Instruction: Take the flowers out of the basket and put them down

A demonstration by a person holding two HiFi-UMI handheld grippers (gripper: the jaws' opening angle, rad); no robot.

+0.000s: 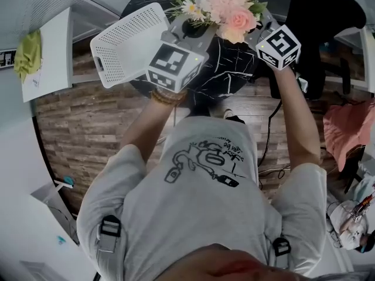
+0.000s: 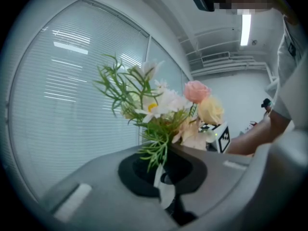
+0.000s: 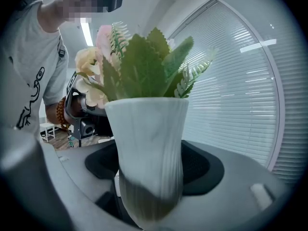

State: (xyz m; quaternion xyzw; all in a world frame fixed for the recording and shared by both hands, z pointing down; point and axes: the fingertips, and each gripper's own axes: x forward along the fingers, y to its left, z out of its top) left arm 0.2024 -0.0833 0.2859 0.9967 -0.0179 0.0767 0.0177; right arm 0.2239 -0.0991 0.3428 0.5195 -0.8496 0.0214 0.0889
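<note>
A bunch of pink, cream and white flowers [image 1: 225, 7] stands in a white ribbed vase [image 3: 149, 148], held up above the black marble table [image 1: 231, 69]. My right gripper [image 1: 258, 33] is shut on the vase, its dark pads on either side of the vase's body. My left gripper [image 1: 196, 31] comes in from the other side. It is shut on a green sprig and a white strip at the foot of the flowers [image 2: 163, 105]. The white perforated basket [image 1: 126, 43] lies tilted on the table, left of the left gripper, with nothing showing in it.
A black chair [image 1: 328, 16] stands behind the table at the right. A white cabinet with a yellow-green cloth [image 1: 28, 51] is at the left, and a pink cloth [image 1: 348, 127] at the right. The floor is wood planks. Window blinds [image 2: 57, 95] line the wall.
</note>
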